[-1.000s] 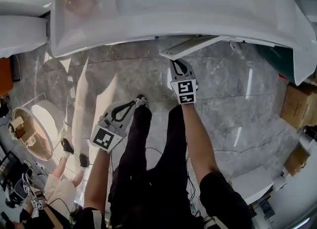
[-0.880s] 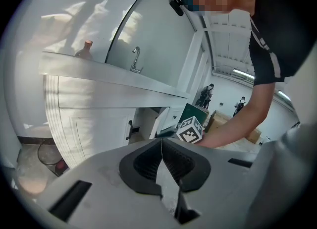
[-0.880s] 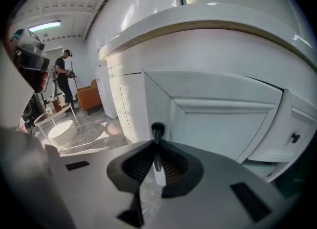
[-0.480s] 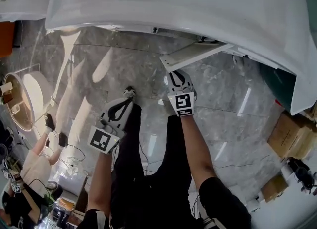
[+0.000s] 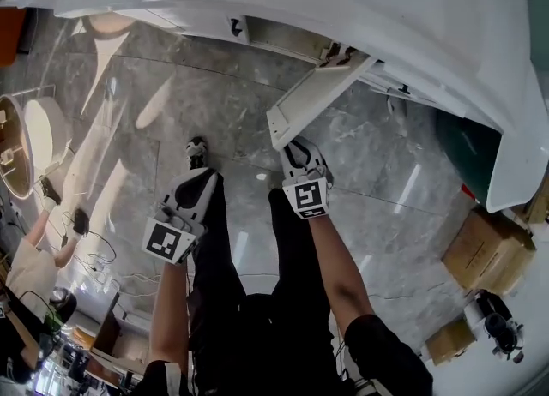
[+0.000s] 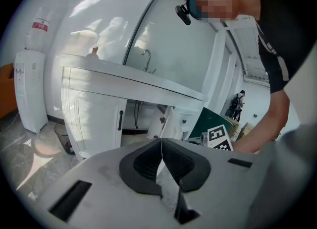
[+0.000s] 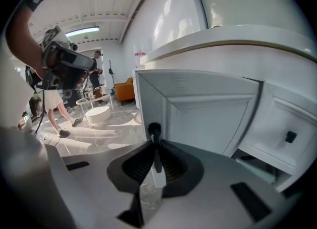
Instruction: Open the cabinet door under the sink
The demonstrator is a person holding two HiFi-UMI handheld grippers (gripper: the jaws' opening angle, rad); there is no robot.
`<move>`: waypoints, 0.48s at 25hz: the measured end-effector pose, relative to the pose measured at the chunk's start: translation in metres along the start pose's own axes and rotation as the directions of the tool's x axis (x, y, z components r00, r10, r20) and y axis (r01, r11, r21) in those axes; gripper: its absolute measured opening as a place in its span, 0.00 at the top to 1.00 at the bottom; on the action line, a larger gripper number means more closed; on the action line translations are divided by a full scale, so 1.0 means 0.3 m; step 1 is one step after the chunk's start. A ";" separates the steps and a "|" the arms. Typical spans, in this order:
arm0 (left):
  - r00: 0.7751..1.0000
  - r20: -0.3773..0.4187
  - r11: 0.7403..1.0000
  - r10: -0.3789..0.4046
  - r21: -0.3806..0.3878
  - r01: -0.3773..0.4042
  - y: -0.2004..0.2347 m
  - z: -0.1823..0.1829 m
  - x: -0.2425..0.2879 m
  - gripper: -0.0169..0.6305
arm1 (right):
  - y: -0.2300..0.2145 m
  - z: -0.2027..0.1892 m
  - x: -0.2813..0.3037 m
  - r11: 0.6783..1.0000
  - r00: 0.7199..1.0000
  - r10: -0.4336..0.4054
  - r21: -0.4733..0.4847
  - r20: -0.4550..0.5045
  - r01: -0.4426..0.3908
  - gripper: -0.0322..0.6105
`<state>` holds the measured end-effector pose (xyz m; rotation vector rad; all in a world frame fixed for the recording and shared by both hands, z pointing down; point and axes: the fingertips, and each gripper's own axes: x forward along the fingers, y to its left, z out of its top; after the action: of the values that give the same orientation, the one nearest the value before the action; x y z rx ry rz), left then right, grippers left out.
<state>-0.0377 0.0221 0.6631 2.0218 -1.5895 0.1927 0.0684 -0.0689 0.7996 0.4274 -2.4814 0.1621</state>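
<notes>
The white cabinet under the sink counter (image 5: pixel 386 9) has one door (image 5: pixel 317 99) swung out towards me. My right gripper (image 5: pixel 293 147) is at the door's free edge. In the right gripper view its jaws are shut on the door's black handle (image 7: pixel 154 135), with the white door panel (image 7: pixel 203 109) just behind. My left gripper (image 5: pixel 204 178) hangs to the left over the floor, shut and empty; its pads (image 6: pixel 148 161) meet. The left gripper view shows the open door (image 6: pixel 168 122) and the closed left door's handle (image 6: pixel 120 120).
Grey marble floor (image 5: pixel 171 111) lies below. Cardboard boxes (image 5: pixel 485 253) stand at the right, a round white table (image 5: pixel 39 133) at the left with a person (image 5: pixel 34 266) near it. A waste bin (image 6: pixel 62 135) and a water dispenser (image 6: pixel 29 89) stand left of the cabinet.
The door has swung farther out from the cabinet, drawn by my right gripper on its handle. Both grippers have moved back from the cabinet.
</notes>
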 end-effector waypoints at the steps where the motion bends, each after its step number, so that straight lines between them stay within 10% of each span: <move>1: 1.000 0.007 1.000 0.016 -0.007 -0.016 -0.018 -0.004 0.010 0.95 | -0.007 -0.022 -0.025 1.000 1.000 0.011 -0.015 -0.006 -0.011 0.80; 12: 0.999 0.051 1.000 0.012 -0.016 -0.011 -0.275 0.023 0.144 0.95 | -0.126 -0.169 -0.226 0.986 0.993 0.086 -0.136 -0.079 -0.096 0.80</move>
<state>0.0500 -0.0064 0.6487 2.0211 -1.6298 0.1335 0.1607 -0.0756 0.8012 0.2452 -2.4225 0.0395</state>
